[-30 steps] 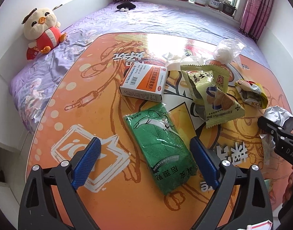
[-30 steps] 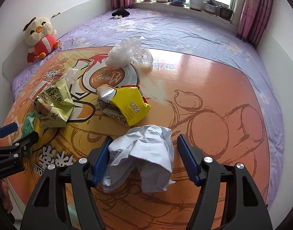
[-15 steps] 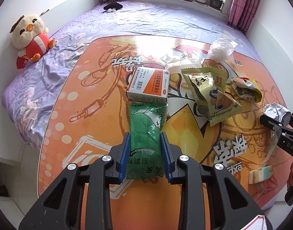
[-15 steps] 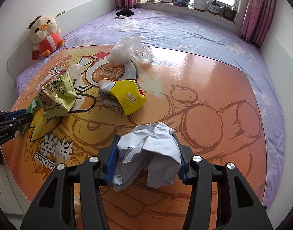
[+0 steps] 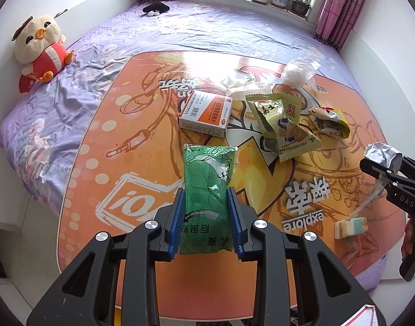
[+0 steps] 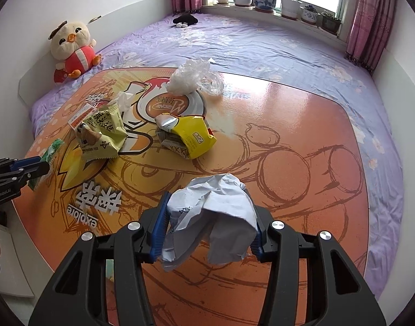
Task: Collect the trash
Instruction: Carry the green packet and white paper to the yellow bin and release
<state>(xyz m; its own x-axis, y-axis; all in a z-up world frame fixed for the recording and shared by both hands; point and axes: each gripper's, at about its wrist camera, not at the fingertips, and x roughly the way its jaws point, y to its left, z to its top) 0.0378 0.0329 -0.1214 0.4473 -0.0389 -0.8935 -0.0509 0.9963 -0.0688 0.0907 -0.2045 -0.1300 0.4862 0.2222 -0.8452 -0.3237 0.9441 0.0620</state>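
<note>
Bedroom; glossy orange printed board point(image 5: 142, 146) lying on a bed with a purple floral sheet point(image 5: 207, 30), potted plants on the sill behind.

Left gripper point(image 5: 206, 217): fingers clenched on the near end of a flat green plastic packet point(image 5: 207, 179); far end juts out toward the white-and-orange cardboard box point(image 5: 204, 112).

Right gripper point(image 6: 207, 225): fingers grasping a crumpled white paper wrapper point(image 6: 215, 212), loose folds hanging below.

Still on the board: olive snack bag point(image 6: 101, 135), yellow foil wrapper point(image 6: 189, 137), clear plastic bag point(image 6: 192, 78).

Judgement: 2 pieces secured, carry-off is the step in hand. Keep both grips firm, lift straight so the hanging paper clears the yellow wrapper. Bin not in view.
</note>
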